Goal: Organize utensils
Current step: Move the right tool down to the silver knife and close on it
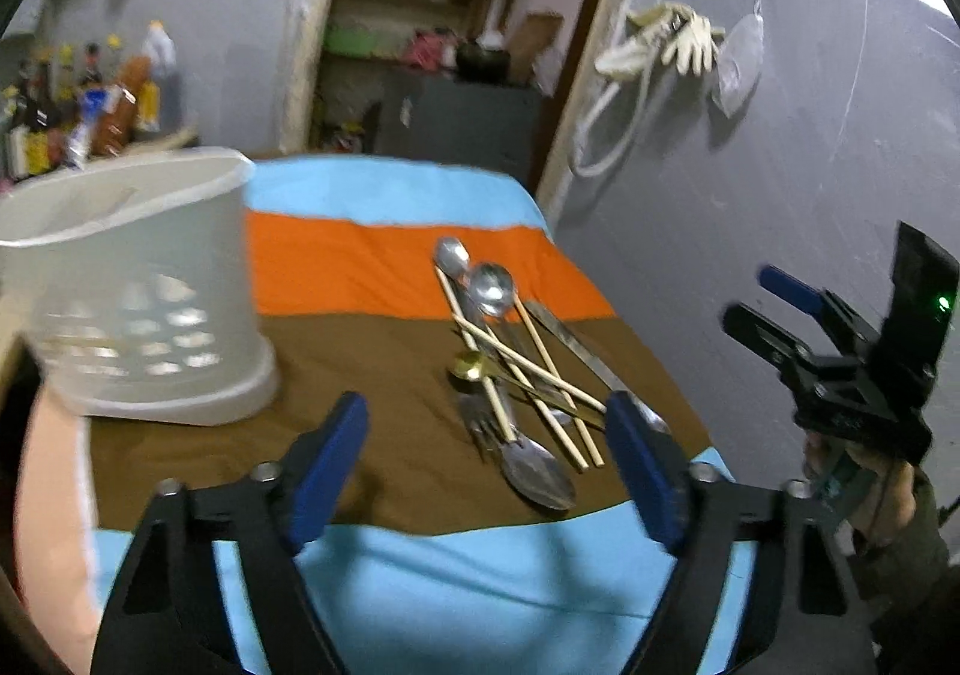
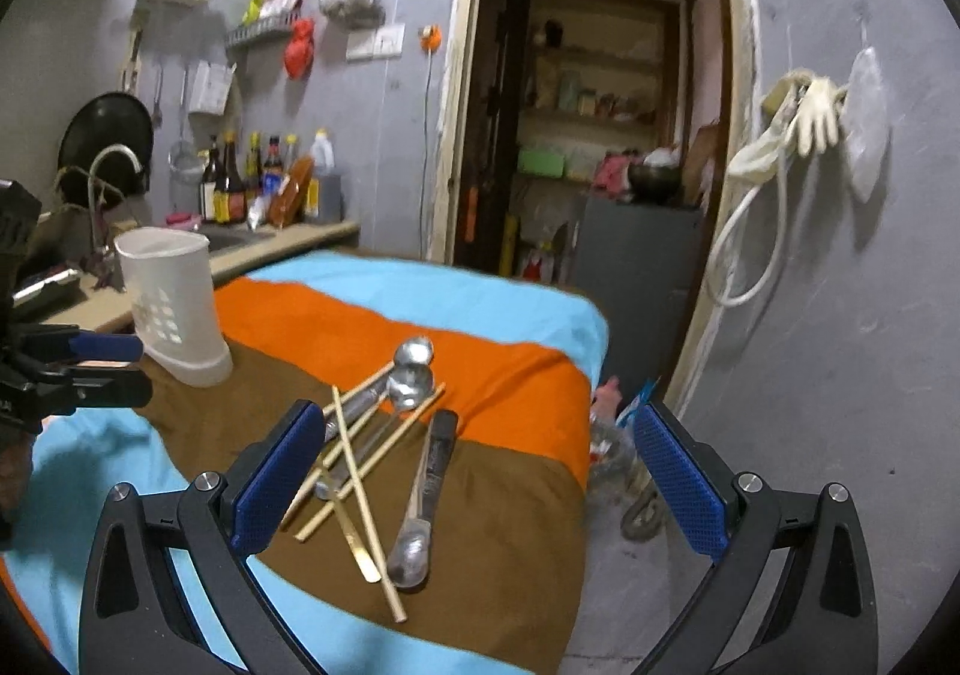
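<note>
Here, a surface point(image 2: 516, 375) draped in a striped cloth point(image 1: 372, 267) of blue, orange and brown bands, set against a grey wall beside an open doorway. On the brown band toward the left, a white perforated utensil holder point(image 1: 138, 291), upright, well apart from the rest. Near the right edge of the brown band, a loose pile of utensils point(image 1: 516, 369): 2 steel spoons point(image 1: 491, 288) with bowls toward the orange stripe, wooden chopsticks point(image 1: 528, 369) crossed over them, a small gold spoon point(image 1: 468, 366), a fork point(image 1: 480, 420), a larger spoon point(image 1: 537, 474) nearest the blue band, and a dark-handled knife point(image 2: 441, 450) lying alongside. Left tool point(image 1: 486, 459) spread wide, empty, hovering over the near blue band with the pile just ahead of its right pad. Right tool point(image 2: 480, 483) likewise wide and empty, above the pile. Smaller still, on the wall, pale gloves point(image 2: 816, 114) hanging from a hook.
</note>
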The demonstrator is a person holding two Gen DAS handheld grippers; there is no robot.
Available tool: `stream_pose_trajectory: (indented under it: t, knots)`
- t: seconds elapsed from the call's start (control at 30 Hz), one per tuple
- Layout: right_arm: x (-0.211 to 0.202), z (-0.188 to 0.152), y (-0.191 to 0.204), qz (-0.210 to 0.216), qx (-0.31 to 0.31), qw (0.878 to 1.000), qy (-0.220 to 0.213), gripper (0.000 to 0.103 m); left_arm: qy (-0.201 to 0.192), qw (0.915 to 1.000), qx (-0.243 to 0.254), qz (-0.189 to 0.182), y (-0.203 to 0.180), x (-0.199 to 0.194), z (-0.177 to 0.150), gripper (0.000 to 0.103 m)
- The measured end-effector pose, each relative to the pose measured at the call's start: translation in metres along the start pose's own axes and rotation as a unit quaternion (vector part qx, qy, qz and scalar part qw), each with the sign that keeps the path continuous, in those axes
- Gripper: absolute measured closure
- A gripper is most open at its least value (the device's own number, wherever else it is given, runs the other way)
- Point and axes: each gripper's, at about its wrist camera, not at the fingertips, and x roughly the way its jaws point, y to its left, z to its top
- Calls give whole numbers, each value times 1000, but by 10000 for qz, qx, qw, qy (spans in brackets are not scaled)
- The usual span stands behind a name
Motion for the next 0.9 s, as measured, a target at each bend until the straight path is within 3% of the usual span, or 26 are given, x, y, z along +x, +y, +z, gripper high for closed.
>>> stream_pose_trajectory:
  t: [0.07, 0.17, 0.4, 0.47, 0.7, 0.9]
  knots:
    - [14, 0, -5, 104, 58, 9997, 203, 10, 332, 9991, -99, -224, 5, 17, 3, 50]
    - [32, -3, -11, 255, 60, 9984, 505, 23, 652, 9963, -337, -452, 17, 33, 9, 58]
    - [67, -14, -11, 492, -89, 9932, 1049, 37, 1078, 9892, -787, -607, 40, 59, 25, 63]
    - [74, -16, -10, 575, -136, 9915, 1157, 45, 1210, 9853, -998, -682, 48, 65, 28, 63]
    - [105, -20, -6, 990, -149, 9807, 1677, 56, 1304, 9727, -1584, -1087, 74, 66, 38, 63]
    - [122, -23, -5, 1208, 41, 9745, 1891, 62, 1274, 9696, -1728, -1174, 85, 68, 38, 77]
